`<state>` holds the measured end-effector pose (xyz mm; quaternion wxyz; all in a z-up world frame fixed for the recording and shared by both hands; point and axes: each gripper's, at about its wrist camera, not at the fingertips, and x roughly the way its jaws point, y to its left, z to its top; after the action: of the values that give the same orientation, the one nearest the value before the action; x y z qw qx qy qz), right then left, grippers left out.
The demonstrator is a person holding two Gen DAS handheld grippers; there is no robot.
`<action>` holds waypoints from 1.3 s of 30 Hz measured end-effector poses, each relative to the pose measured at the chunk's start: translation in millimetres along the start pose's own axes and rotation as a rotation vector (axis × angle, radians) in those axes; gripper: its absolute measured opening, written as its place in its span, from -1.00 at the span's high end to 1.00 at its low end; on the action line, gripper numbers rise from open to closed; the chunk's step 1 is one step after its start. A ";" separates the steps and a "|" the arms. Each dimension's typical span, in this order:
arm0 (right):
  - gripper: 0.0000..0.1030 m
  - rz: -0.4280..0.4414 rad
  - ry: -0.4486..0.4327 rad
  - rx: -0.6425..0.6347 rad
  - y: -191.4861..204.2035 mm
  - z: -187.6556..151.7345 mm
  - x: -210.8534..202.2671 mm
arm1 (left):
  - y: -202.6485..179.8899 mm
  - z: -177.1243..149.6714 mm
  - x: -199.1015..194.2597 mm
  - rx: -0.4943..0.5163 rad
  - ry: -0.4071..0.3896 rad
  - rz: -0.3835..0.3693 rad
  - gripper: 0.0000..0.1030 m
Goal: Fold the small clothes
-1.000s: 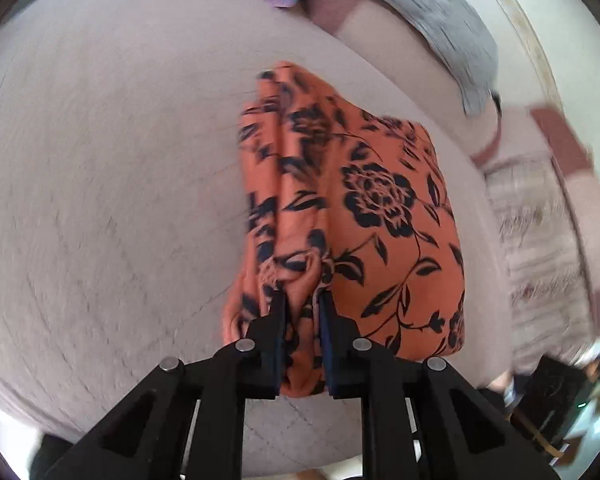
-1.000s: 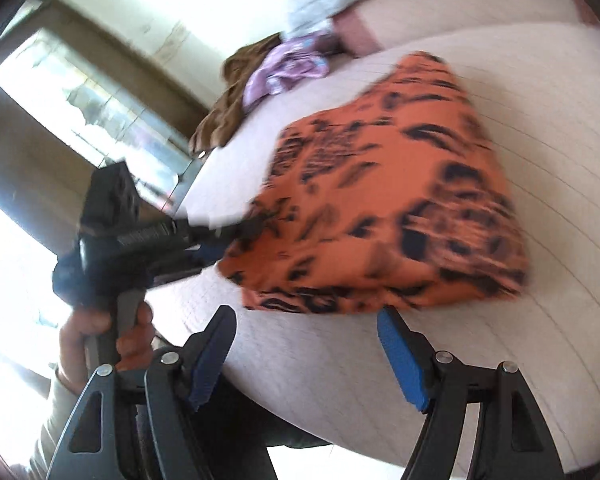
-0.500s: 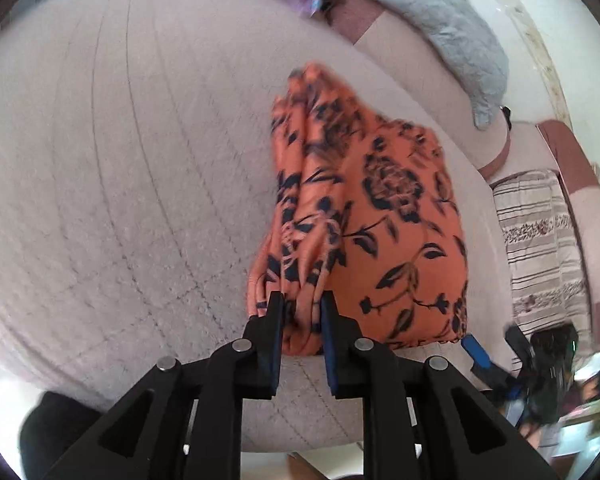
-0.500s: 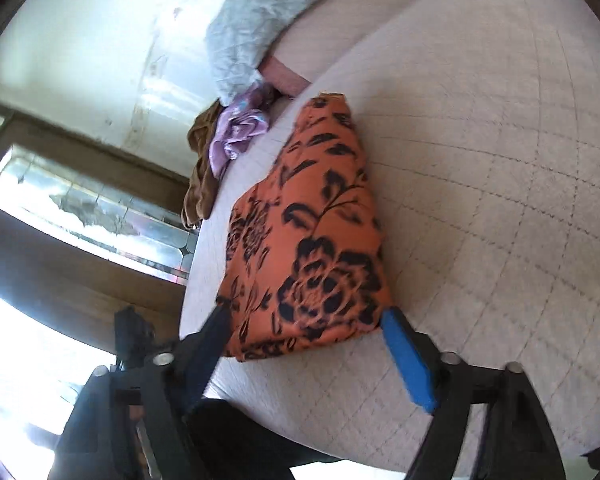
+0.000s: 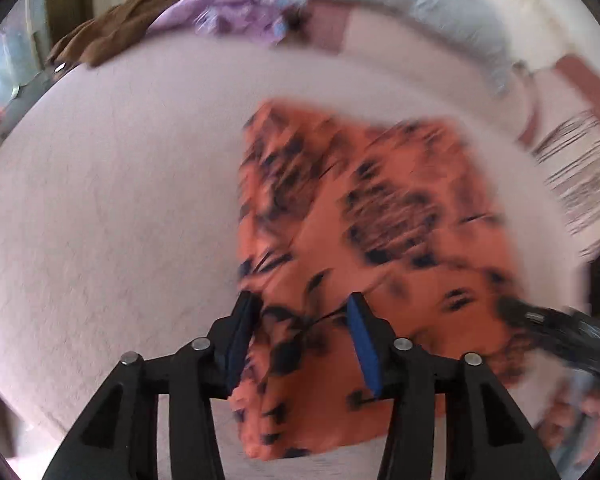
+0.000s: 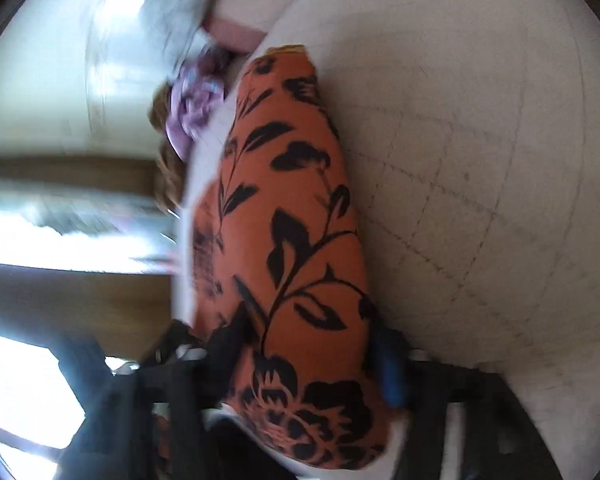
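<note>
An orange garment with a black flower print (image 5: pixel 380 220) lies folded on the pale quilted bed (image 5: pixel 112 208). My left gripper (image 5: pixel 300 320) is open, its blue-padded jaws apart on either side of the garment's near edge. In the right wrist view the same garment (image 6: pixel 296 240) fills the middle, and my right gripper (image 6: pixel 312 344) is open with the near end of the cloth between its jaws. The right gripper also shows as a dark blur in the left wrist view (image 5: pixel 556 324) at the garment's right edge. Both views are blurred by motion.
A purple garment (image 5: pixel 228 20) and a brown one (image 5: pixel 132 32) lie at the bed's far edge. A grey blanket (image 5: pixel 412 4) and a striped cloth (image 5: pixel 580 172) lie at the far right. A window (image 6: pixel 60 240) is at the left.
My left gripper has let go of the garment's edge and opened. My right gripper has moved in so the garment's near end lies between its jaws. Both cameras have swung.
</note>
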<state>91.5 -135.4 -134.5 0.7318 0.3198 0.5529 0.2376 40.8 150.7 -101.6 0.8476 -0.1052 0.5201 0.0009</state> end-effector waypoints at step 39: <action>0.38 -0.139 -0.079 -0.111 27.4 93.2 41.0 | 30.5 -5.1 14.1 -0.067 -0.011 -0.086 -0.09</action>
<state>192.6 -107.2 -124.2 0.7845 0.2488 0.5303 0.2037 39.4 178.1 -121.7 0.8458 -0.1558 0.5100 -0.0173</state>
